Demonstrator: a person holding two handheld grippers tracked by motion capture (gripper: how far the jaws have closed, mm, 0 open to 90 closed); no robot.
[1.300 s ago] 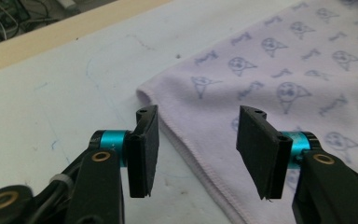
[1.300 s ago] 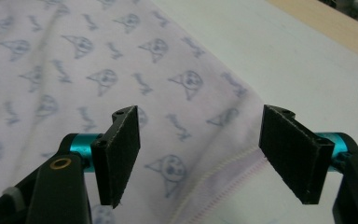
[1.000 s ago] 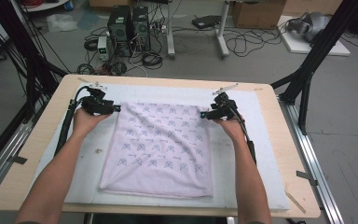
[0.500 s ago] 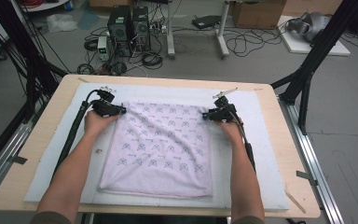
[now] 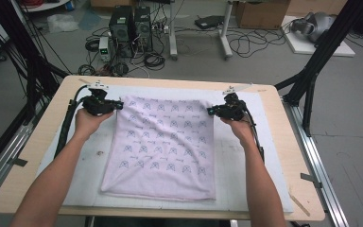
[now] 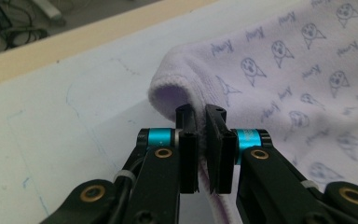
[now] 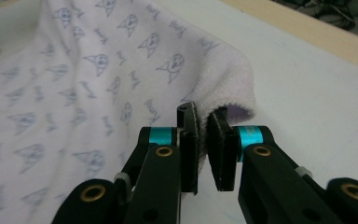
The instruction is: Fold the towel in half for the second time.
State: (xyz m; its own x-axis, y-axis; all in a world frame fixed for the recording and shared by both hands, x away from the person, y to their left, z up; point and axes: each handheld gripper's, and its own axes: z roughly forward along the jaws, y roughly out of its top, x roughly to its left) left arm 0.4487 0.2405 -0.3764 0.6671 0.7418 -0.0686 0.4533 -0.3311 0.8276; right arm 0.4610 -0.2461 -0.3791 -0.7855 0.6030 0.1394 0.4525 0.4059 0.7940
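Note:
A pale lilac towel [image 5: 163, 146] printed with small dog faces lies spread on the white mat [image 5: 246, 165]. My left gripper [image 5: 118, 105] is at the towel's far left corner. Its jaws have just been closing, and in the left gripper view the gripper [image 6: 201, 114] pinches the towel's folded edge [image 6: 284, 60] between its pads. My right gripper [image 5: 210, 111] is at the far right corner. Its jaws have also just been closing, and the right gripper view shows the gripper [image 7: 202, 116] clamped on the towel's rolled edge [image 7: 98, 70]. Both corners are lifted slightly off the mat.
The mat covers most of the wooden table [image 5: 293, 156]. A thin wooden stick [image 5: 298, 203] lies near the table's front right corner. Beyond the far edge, computer towers [image 5: 132, 23] and cables sit on the floor. Black frame legs [image 5: 312, 71] flank the table.
Both grippers have closed on the towel's far corners and risen a little. The far edge, wrinkled before, is now pulled straighter between them.

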